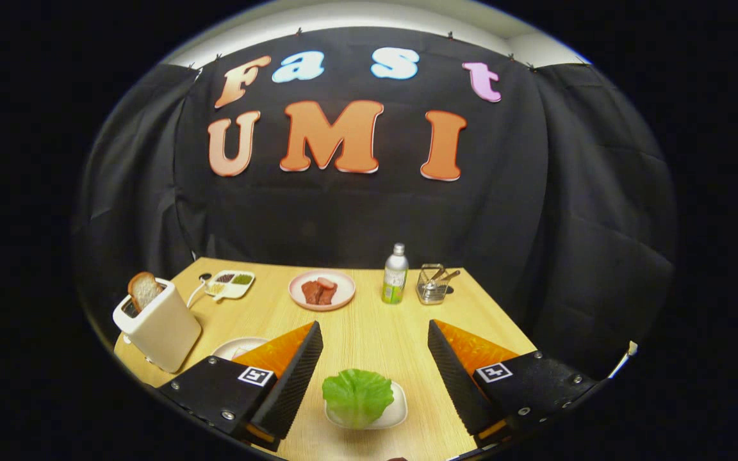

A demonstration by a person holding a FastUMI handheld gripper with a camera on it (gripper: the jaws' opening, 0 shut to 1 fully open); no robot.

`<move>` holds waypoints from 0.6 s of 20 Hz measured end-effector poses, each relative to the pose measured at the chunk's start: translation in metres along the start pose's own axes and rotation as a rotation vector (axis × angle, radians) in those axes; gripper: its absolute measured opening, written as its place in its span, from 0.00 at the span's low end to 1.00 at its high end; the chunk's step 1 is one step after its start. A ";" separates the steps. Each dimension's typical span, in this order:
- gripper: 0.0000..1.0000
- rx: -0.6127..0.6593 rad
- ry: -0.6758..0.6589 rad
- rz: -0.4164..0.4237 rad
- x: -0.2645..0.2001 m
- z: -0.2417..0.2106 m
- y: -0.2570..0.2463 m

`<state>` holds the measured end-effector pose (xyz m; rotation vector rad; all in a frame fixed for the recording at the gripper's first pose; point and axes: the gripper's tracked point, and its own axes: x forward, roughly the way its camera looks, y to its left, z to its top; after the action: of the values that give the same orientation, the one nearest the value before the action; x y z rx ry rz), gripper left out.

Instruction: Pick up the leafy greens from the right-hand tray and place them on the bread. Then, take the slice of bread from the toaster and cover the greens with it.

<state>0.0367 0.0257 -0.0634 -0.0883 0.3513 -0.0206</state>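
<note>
Wooden table [369, 333]: hand-held gripper [375, 349] gapes wide above leafy greens [357, 396].

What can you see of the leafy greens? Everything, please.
The leafy greens are a single bright green, ruffled lettuce-like leaf with pale veins, glossy like plastic. It lies on a small white tray, covering most of it and overhanging its near edge. It sits low between the open gripper fingers; neither touches it. The tray rests on the wooden table.

Bare table [369, 333] beyond leafy greens [357, 396]
</note>
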 end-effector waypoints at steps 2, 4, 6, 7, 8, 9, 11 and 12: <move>0.99 -0.002 0.132 0.027 0.013 -0.025 0.009; 0.99 0.011 0.264 0.054 0.023 -0.050 0.017; 0.99 0.022 0.385 0.062 0.035 -0.075 0.019; 0.99 0.031 0.444 0.056 0.038 -0.088 0.017; 1.00 0.036 0.498 0.056 0.042 -0.099 0.018; 1.00 0.035 0.542 0.055 0.049 -0.110 0.016; 1.00 0.026 0.648 0.047 0.057 -0.134 0.013; 1.00 0.031 0.695 0.051 0.061 -0.143 0.015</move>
<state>0.0448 0.0266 -0.2190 -0.0387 1.0476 -0.0053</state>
